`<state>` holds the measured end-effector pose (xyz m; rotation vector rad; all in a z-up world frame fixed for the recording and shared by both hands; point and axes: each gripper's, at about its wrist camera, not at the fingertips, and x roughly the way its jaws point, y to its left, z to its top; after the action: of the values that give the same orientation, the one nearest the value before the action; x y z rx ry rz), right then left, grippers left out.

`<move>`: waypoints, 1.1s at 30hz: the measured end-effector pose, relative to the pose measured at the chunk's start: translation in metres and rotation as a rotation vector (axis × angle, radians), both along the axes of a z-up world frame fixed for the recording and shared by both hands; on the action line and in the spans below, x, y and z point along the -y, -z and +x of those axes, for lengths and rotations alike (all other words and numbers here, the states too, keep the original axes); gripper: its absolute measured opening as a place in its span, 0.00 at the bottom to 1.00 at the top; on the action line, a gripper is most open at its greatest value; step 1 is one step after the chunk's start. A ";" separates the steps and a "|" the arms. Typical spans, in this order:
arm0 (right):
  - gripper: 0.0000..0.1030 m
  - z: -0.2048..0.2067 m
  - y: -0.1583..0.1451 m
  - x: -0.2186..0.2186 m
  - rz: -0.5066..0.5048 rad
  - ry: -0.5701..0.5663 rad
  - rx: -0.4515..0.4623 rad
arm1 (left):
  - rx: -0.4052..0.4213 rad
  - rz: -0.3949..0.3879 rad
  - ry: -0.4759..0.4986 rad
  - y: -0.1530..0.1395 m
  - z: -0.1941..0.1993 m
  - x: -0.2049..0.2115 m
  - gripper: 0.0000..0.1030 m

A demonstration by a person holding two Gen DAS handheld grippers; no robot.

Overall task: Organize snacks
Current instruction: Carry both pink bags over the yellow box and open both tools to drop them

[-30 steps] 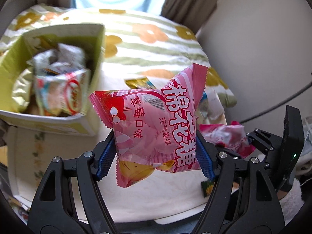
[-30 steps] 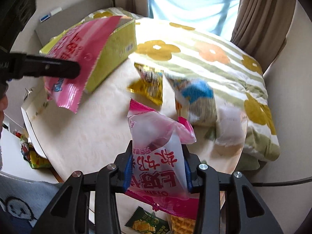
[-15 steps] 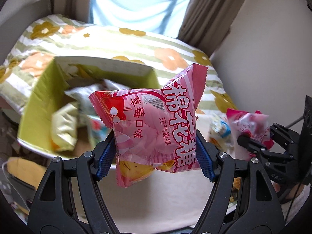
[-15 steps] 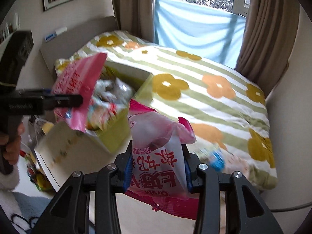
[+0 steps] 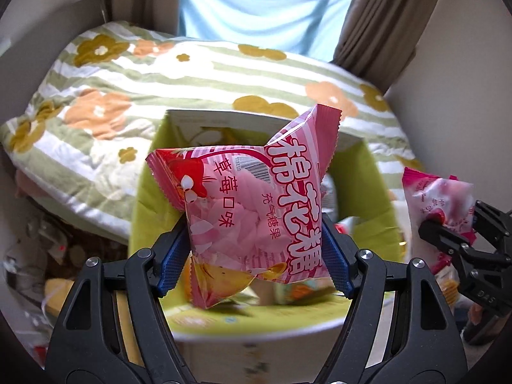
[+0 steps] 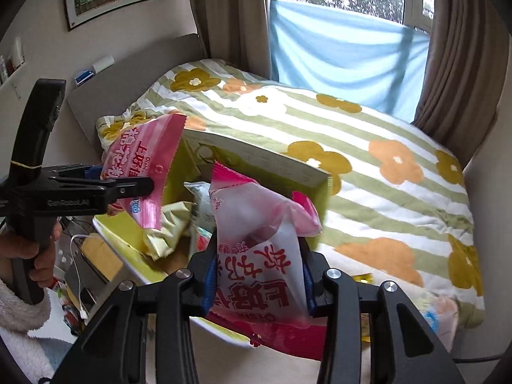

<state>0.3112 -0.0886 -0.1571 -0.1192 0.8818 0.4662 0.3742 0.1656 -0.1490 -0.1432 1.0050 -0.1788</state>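
Bedroom, quilted bed (image 6: pixel 368 147) behind. Left tool (image 5: pixel 256 249) is clenching one pink marshmallow bag (image 5: pixel 256 204) over the green box (image 5: pixel 361 185) at 12 o'clock; right tool (image 6: pixel 257 275) is gripping one pale pink packet (image 6: pixel 259 224) above it. Better centring both over the opening before releasing. Packets inside: too jumbled to count.

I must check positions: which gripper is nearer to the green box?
Left. The left gripper hangs above the green box; the right gripper is beside its corner.

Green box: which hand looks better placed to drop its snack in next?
Left, probably. The left gripper holds its pink marshmallow bag right over the green box; the right gripper holds its bag nearer the box's edge.
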 end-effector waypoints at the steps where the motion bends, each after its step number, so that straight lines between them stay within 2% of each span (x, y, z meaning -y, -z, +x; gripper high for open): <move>1: 0.37 0.003 0.003 -0.006 0.003 0.007 -0.010 | -0.015 0.003 0.010 0.006 0.007 -0.005 0.70; 3: 0.37 0.008 0.011 -0.017 0.012 0.021 -0.037 | -0.030 0.010 0.025 0.014 0.016 -0.009 0.70; 6: 0.37 0.011 0.023 -0.030 0.014 0.035 -0.071 | -0.025 0.033 0.036 0.022 0.025 -0.011 0.80; 7: 0.37 0.012 0.026 -0.033 0.013 0.038 -0.082 | -0.029 0.038 0.041 0.025 0.027 -0.011 0.93; 8: 0.37 0.013 0.030 -0.036 0.011 0.040 -0.095 | -0.021 0.044 0.037 0.025 0.026 -0.011 1.00; 13: 0.37 0.014 0.047 -0.043 -0.001 0.050 -0.146 | -0.018 0.065 0.034 0.030 0.019 -0.016 1.00; 19: 0.37 0.015 0.057 -0.048 0.019 0.067 -0.175 | -0.014 0.021 0.013 0.025 0.001 -0.029 1.00; 27: 0.39 0.019 0.067 -0.061 0.071 0.057 -0.225 | -0.007 0.021 -0.015 0.020 -0.012 -0.040 1.00; 28: 0.41 0.019 0.068 -0.062 0.078 0.048 -0.228 | -0.008 0.019 -0.019 0.020 -0.013 -0.041 1.00; 30: 0.55 0.018 0.067 -0.067 0.085 0.045 -0.206 | -0.010 0.015 -0.024 0.019 -0.015 -0.042 1.00; 32: 0.95 0.016 0.065 -0.068 0.087 0.054 -0.171 | -0.008 0.016 -0.026 0.018 -0.018 -0.042 1.00; 33: 1.00 0.015 0.064 -0.069 0.091 0.054 -0.153 | -0.008 0.018 -0.027 0.018 -0.019 -0.041 1.00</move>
<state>0.3262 -0.0201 -0.2206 0.0242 1.0093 0.4691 0.3551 0.2068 -0.1672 -0.1414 1.0115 -0.1444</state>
